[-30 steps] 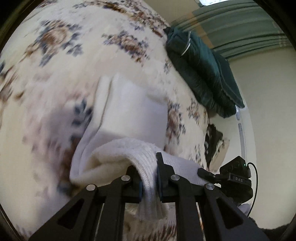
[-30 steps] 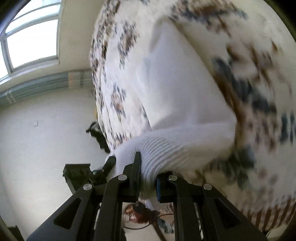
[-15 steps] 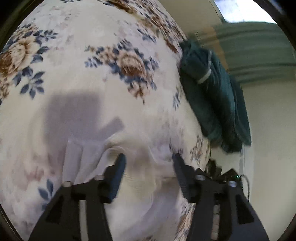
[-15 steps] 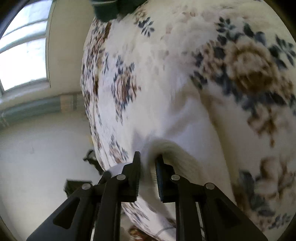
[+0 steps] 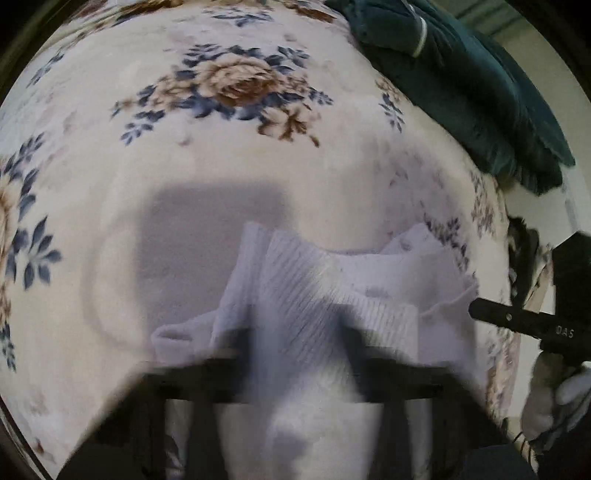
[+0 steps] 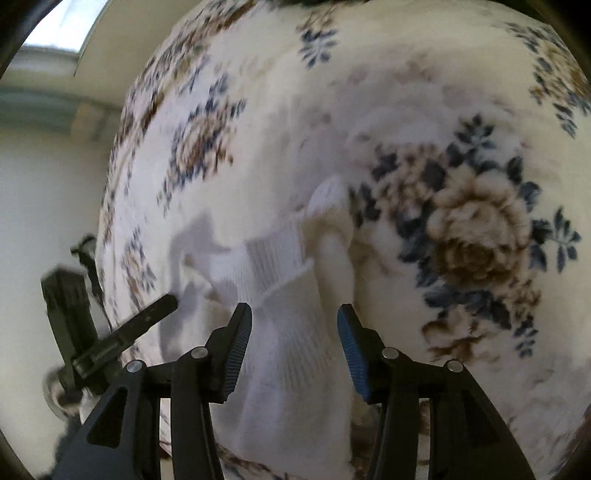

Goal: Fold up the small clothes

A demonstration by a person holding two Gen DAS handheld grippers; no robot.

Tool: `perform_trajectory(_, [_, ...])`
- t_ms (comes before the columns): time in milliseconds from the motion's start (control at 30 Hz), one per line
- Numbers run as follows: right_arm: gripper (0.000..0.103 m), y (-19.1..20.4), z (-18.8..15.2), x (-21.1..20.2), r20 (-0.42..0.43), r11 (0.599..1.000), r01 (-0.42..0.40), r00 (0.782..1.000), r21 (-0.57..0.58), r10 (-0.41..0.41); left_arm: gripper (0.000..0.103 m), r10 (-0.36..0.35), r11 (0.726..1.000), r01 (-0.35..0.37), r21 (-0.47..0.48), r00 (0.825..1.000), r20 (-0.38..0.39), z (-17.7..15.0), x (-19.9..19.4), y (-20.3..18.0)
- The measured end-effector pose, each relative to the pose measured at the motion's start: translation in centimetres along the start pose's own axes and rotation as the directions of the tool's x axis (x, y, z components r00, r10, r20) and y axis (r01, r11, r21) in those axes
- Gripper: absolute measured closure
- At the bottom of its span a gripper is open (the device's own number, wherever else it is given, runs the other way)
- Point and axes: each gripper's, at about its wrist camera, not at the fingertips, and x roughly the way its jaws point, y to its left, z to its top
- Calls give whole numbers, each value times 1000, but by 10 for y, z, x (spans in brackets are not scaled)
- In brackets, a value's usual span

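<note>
White ribbed socks (image 5: 317, 295) lie folded over on the floral blanket (image 5: 229, 85). In the left wrist view my left gripper (image 5: 299, 343) is open, its blurred fingers spread either side of the sock, just above it. In the right wrist view the socks (image 6: 288, 295) lie between the spread fingers of my open right gripper (image 6: 293, 332), which holds nothing. The other gripper shows as a black bar at the right of the left wrist view (image 5: 517, 321) and at the left of the right wrist view (image 6: 122, 332).
A dark green garment (image 5: 461, 81) lies on the blanket at the far right. The blanket edge drops off toward a pale wall (image 6: 44, 184) and a window (image 6: 62, 26) at the upper left.
Both grippers were shut on the sock and lifted it over itself. The left opened first, then the right. The sock now lies folded on the blanket, and both grippers have drawn back slightly.
</note>
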Motion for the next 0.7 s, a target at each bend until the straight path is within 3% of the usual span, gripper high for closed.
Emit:
perform_trajectory(33, [93, 3, -1, 1, 16, 1000, 18, 1000, -17, -17, 100, -2, 1000, 2, -14, 1000, 19, -1, -3, 3])
perform_trajectory(100, [95, 10, -1, 2, 39, 997, 61, 997, -53, -59, 100, -18, 998, 23, -53, 997, 80, -1, -19, 12])
perform_trajectory(233, [98, 16, 3, -19, 116, 996, 71, 991, -49, -64, 100, -25, 987, 50, -155, 987, 161, -8, -48, 43])
perform_trajectory(367, [99, 20, 24, -23, 149, 996, 80, 986, -36, -73, 100, -7, 968, 36, -250, 993, 114, -6, -30, 79])
perform_trajectory(533, [99, 13, 46, 13, 74, 994, 111, 991, -5, -110, 96, -26, 956, 41, -289, 998, 54, -6, -14, 93])
perform_trajectory(600, [98, 11, 51, 23, 35, 994, 107, 994, -9, -107, 85, -58, 947, 76, -311, 996, 66, -9, -20, 95])
perform_trajectory(633, [97, 9, 51, 25, 4, 995, 100, 995, 0, -100, 72, -66, 942, 84, -326, 996, 68, -11, -24, 97])
perform_trajectory(700, [96, 5, 47, 23, -19, 997, 77, 997, 22, -77, 67, -110, 931, 134, -340, 990, 89, -18, -33, 99])
